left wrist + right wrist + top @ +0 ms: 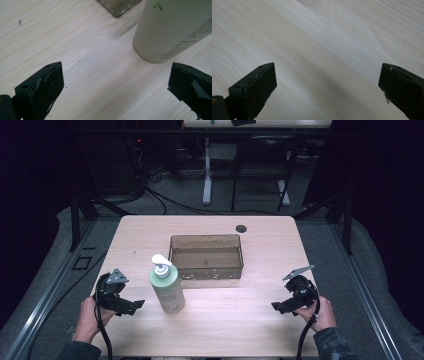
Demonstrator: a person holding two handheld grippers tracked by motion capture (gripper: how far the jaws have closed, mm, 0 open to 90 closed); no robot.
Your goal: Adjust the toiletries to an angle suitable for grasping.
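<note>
The left hand-held gripper [136,305], jaws spread, sits near the upright pump bottle [167,286] on the counter [240,320]; the right hand-held gripper [278,307], also spread, holds nothing.

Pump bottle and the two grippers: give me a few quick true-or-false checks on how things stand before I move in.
1. The pump bottle stands upright on the table. True.
2. The bottle sits inside the clear bin. False: it stands on the table just outside the bin's near left corner.
3. The left gripper is clamped on the bottle. False: its jaws are wide apart with nothing between them, the bottle just ahead.
4. The right gripper is open over bare tabletop. True.
5. The bin is empty. True, as far as the high view shows.
</note>
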